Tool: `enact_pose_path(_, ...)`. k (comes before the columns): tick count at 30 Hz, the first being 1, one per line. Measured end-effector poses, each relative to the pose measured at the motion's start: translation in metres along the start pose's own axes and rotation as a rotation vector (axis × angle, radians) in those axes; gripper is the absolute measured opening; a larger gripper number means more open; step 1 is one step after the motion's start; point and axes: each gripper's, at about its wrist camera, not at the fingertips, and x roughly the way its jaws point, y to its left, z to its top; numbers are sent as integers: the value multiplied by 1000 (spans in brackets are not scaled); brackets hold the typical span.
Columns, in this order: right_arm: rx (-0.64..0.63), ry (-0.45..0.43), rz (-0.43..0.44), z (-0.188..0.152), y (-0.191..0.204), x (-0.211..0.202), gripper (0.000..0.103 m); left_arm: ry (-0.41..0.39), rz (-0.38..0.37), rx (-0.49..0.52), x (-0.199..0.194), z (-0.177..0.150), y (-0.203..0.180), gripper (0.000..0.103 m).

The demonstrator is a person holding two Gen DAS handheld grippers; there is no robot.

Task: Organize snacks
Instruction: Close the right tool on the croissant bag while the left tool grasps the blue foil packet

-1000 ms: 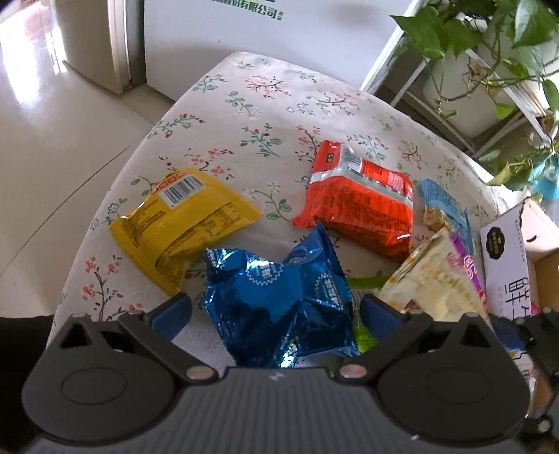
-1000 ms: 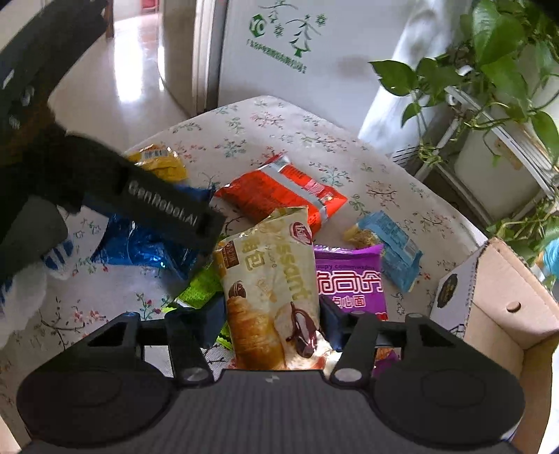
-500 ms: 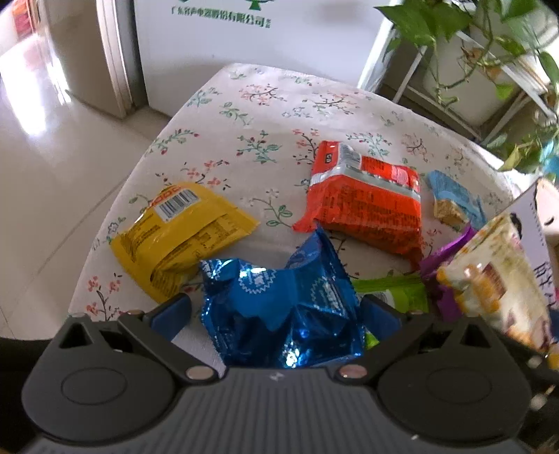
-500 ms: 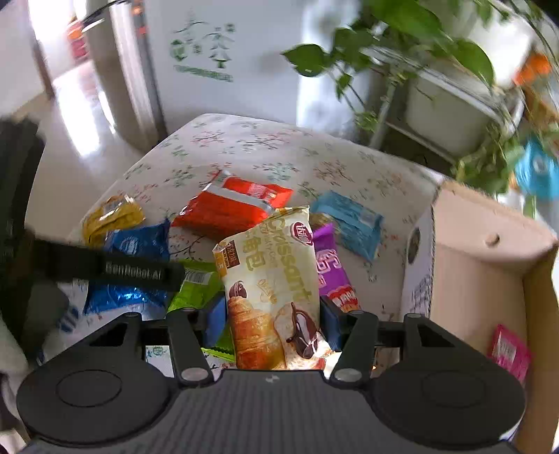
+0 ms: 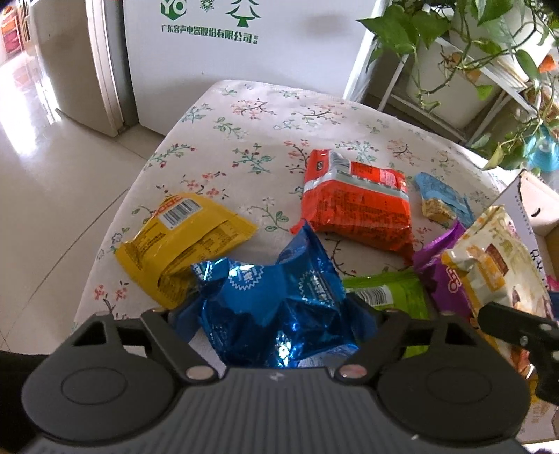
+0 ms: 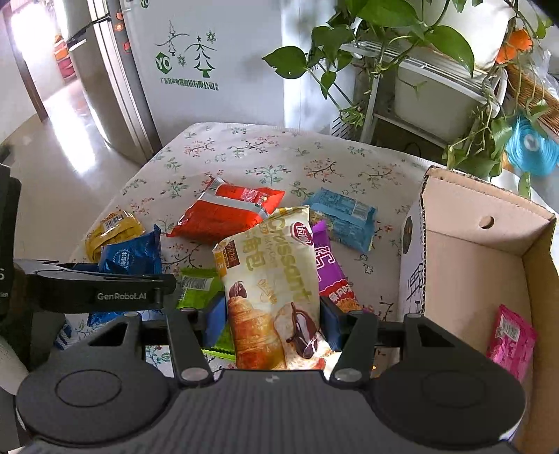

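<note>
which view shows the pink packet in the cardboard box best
The right wrist view. There the pink packet lies in plain sight against the inner wall of the cardboard box. The left wrist view shows only a sliver of pink at its right edge, behind the croissant pack, so it tells little.

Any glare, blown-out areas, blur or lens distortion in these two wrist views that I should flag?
Left wrist view: sharp; floor at left blown out by daylight; bright specular glints on the blue foil packet; fisheye bends the cabinet edge. Right wrist view: also sharp; doorway overexposed with a sheen on the floor; croissant packet evenly lit and readable; cardboard box walls curve near the frame edge.
</note>
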Motion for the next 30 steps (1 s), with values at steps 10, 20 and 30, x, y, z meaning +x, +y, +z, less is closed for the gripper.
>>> enact_pose_path(10,-14,-11,21,0,7,-3,62,-6,-52,-2,-12,-7,9,82)
enact_pose_path(20,-22,-51,44,-2,13,-20,62,-76,-51,42,-33,-23,12,82)
enact_pose_path(30,27,-99,51,-8,10,-41,62,-71,-66,19,-45,-35,16,82)
